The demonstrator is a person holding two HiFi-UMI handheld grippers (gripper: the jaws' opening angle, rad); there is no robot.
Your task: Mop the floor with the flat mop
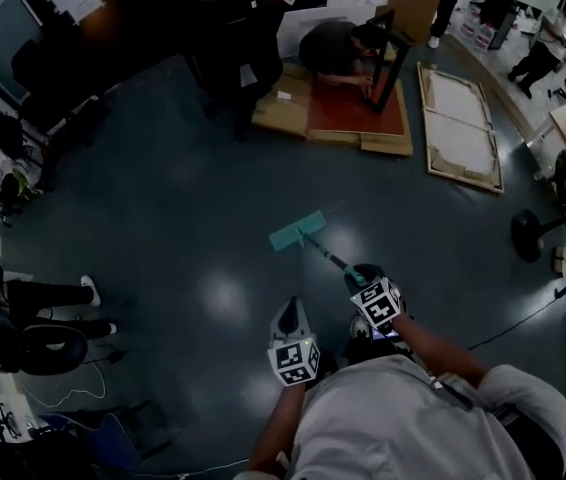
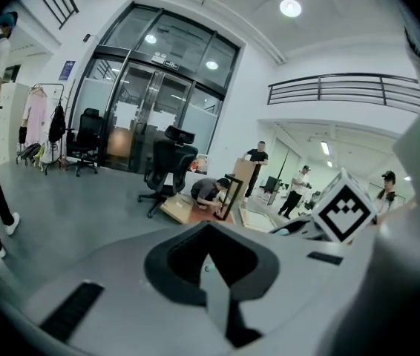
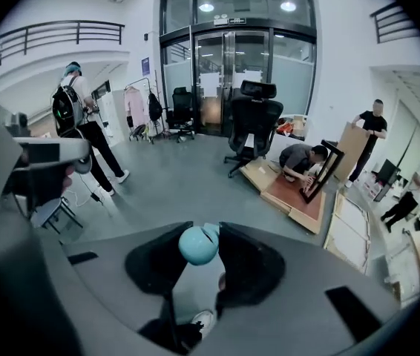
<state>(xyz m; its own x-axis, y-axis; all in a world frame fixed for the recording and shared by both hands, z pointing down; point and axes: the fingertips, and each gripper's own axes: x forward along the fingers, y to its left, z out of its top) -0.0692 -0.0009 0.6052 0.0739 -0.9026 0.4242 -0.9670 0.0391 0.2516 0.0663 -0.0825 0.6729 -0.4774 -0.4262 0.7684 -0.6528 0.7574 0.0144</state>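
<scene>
The flat mop's teal head (image 1: 298, 230) lies on the dark grey floor (image 1: 193, 198) ahead of me. Its thin handle (image 1: 328, 256) slants back to my right gripper (image 1: 363, 274), which is shut on it. In the right gripper view the handle's rounded teal end (image 3: 198, 245) sits between the jaws of the right gripper (image 3: 199, 237). My left gripper (image 1: 290, 311) hovers to the left of the handle, apart from it. Its jaws meet at the tip of the left gripper (image 2: 208, 255) with nothing held.
A person (image 1: 338, 48) kneels over a red board (image 1: 355, 108) and cardboard at the far side, with framed panels (image 1: 460, 123) to its right. A seated person's legs (image 1: 53, 298) and cables (image 1: 523, 318) lie at the sides. A stand's round base (image 1: 528, 236) is on the right.
</scene>
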